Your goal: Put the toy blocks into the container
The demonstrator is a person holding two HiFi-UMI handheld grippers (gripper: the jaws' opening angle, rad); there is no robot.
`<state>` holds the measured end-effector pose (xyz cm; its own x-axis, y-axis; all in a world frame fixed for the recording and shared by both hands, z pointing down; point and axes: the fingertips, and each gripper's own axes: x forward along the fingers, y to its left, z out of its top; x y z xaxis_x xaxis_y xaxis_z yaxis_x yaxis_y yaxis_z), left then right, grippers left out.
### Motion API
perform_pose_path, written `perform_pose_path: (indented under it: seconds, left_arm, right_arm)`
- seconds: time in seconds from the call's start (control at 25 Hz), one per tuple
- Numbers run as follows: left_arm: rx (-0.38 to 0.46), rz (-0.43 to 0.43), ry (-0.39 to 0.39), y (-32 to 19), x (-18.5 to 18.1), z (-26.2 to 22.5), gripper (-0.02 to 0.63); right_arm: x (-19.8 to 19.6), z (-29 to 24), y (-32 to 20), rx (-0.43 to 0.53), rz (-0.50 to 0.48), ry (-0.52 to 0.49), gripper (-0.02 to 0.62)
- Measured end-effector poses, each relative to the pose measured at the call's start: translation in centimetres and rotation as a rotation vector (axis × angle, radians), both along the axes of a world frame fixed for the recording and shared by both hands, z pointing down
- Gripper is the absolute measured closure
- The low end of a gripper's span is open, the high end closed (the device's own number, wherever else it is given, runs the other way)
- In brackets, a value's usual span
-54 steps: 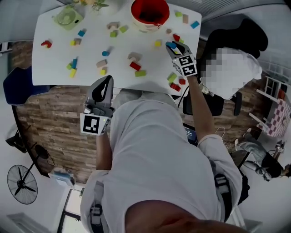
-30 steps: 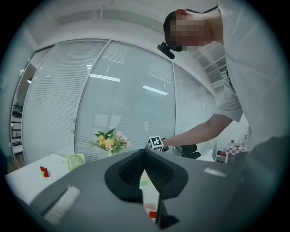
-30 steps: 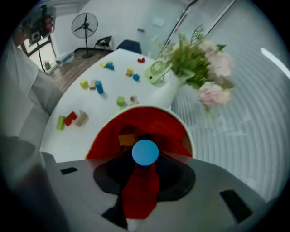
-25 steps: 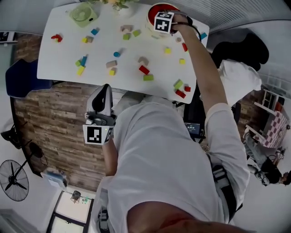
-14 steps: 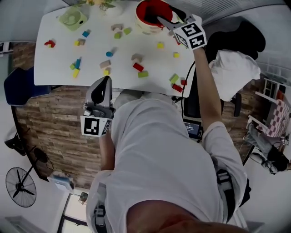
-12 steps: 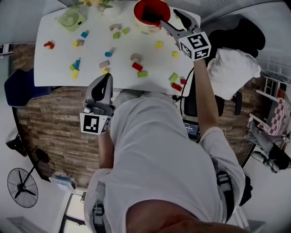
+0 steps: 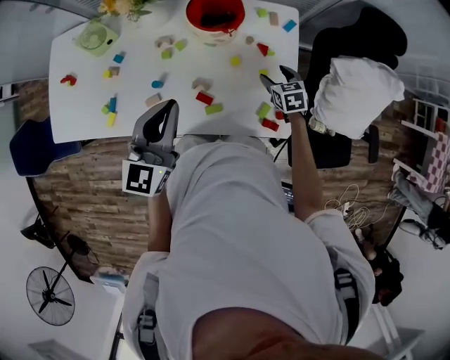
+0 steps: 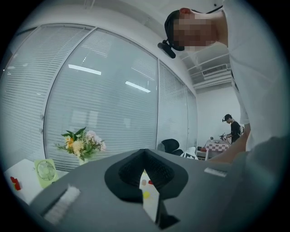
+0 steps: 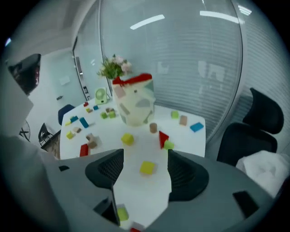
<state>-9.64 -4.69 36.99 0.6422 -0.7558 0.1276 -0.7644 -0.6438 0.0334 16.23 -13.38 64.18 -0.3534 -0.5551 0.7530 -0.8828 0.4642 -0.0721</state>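
Observation:
Many small coloured toy blocks lie scattered on the white table [image 7: 84,84]. The container [image 7: 214,15], cream with a red rim, stands at the table's far edge and shows again as the container [image 9: 135,103]. My right gripper [image 7: 276,74] hangs over the table's right part, pointing down. Its jaws have just been opening and stand open, gripping nothing. Below the right gripper [image 9: 145,156] a yellow block [image 9: 147,167] lies on the table. A red wedge [image 9: 163,138] and a second yellow block [image 9: 128,139] lie beyond. My left gripper [image 7: 167,112] is at the near table edge, left gripper [image 8: 144,156] shut and empty.
A green fan [image 7: 93,36] and flowers [image 7: 119,5] stand at the table's far left. A black chair with a white cloth [image 7: 351,81] is right of the table, a blue chair [image 7: 31,148] to its left. A red block [image 7: 271,124] and green block [image 7: 264,110] lie near the right edge.
My right gripper has come back from over the red container to the table's right part, rolled over and opened wider. My left gripper has shifted toward the table edge.

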Motion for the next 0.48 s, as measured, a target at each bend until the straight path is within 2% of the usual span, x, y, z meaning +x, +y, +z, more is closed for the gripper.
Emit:
perform_pose_path:
  seconds: [0.12,0.2,0.28,0.4,0.48]
  left_arm:
    - [-0.012,-0.002,0.001,0.4,0.0,0.3,0.607]
    - [-0.018,-0.014,-0.002,0.7,-0.4,0.5,0.607]
    - [-0.028,-0.031,-0.004,1.2,-0.9,0.6,0.607]
    - [-0.039,-0.063,-0.003,1.9,-1.6,0.8,0.607]
    - [-0.048,-0.085,0.003,2.2,-2.2,1.0,0.607]
  right_arm:
    - [0.0,5.2,0.1,-0.141,0.017,0.034,0.291]
    - [-0.5,7.4,-0.3,-0.201,0.006,0.067,0.291]
    - [-0.8,8.9,-0.6,-0.237,0.001,0.101,0.297]
    - [-0.4,10.2,-0.9,-0.266,0.013,0.131,0.374]
    - [-0.3,10.3,-0.8,-0.276,0.006,0.135,0.384]
